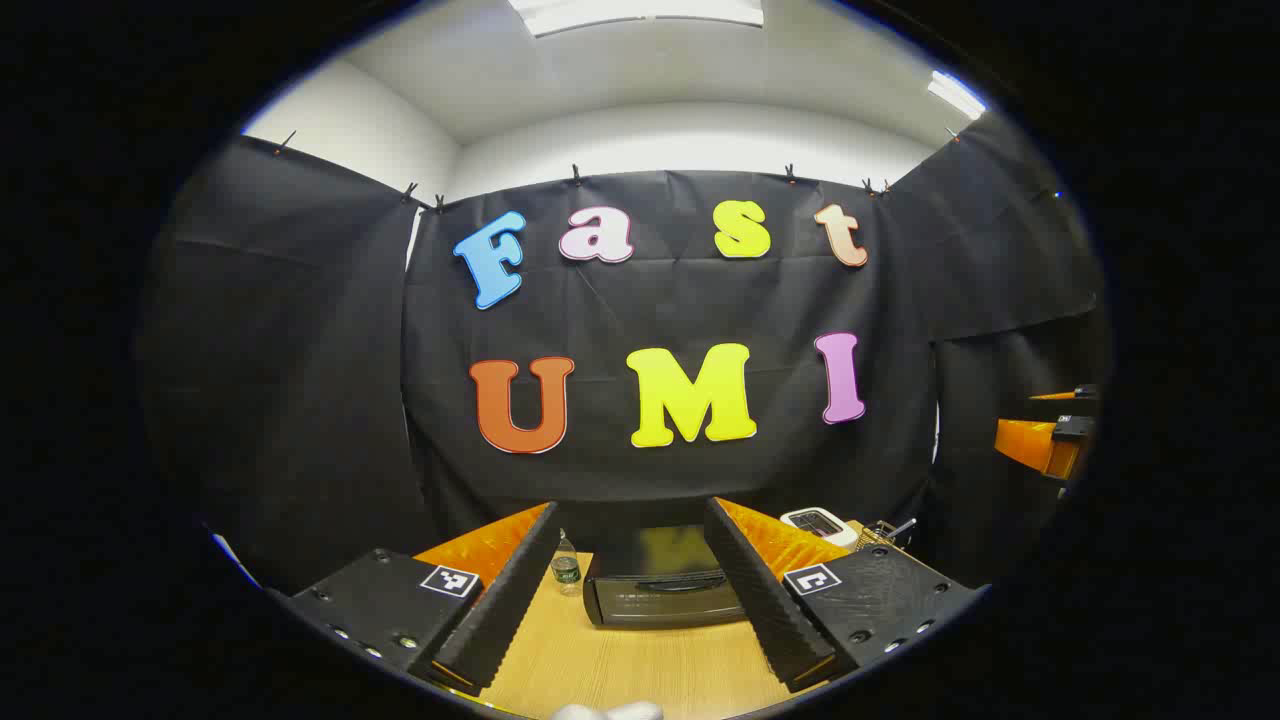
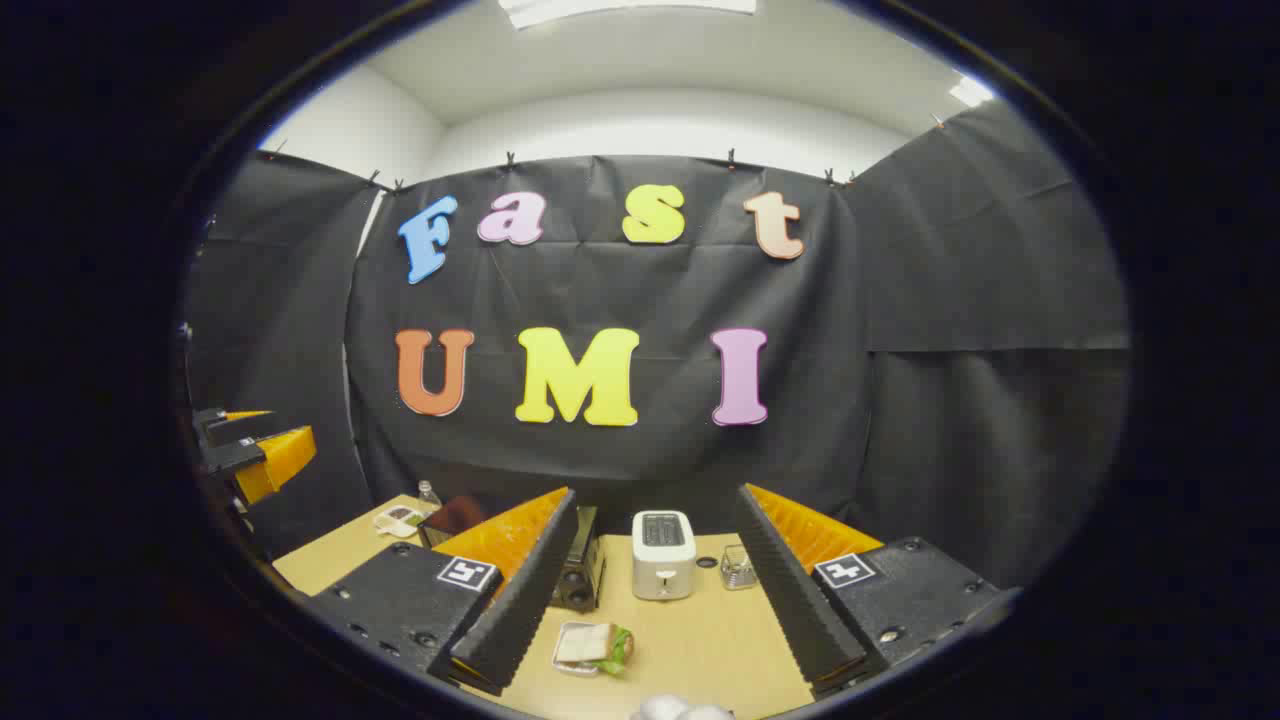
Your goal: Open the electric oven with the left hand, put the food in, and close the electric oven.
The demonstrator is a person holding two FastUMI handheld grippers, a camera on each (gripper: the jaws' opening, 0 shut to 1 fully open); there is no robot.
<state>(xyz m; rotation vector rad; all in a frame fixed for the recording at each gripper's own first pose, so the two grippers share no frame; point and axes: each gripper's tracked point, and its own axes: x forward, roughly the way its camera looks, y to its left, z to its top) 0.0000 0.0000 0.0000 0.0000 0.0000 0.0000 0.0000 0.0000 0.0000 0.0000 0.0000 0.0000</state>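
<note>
The left gripper (image 1: 632,590) hangs above the wooden table (image 1: 640,665) with its two fingers spread wide and nothing between them. Straight ahead of it, framed by the gap, sits the electric oven (image 1: 662,585), its dark glass door shut and its handle running across the front. A small water bottle (image 1: 566,568) stands just beside the oven's left side. Off past the right finger, a white toaster (image 1: 818,524) and a wire basket (image 1: 880,532) rest farther back on the table.

The right gripper (image 2: 650,595) is likewise held wide, gripping nothing. Low between its fingers lies the food (image 2: 592,645), a sandwich with green leaf showing, in a shallow clear tray on the table, well apart from either finger. Beyond it the toaster (image 2: 663,553) stands upright, with a small glass jar (image 2: 738,566) just to its right. The oven (image 2: 578,572) shows partly behind this gripper's left finger. Farther back on the left, a second tray of food (image 2: 400,519) lies near the bottle (image 2: 429,493).

At the far left edge of the right gripper view, the left gripper (image 2: 240,450) shows up in the air above the table.
</note>
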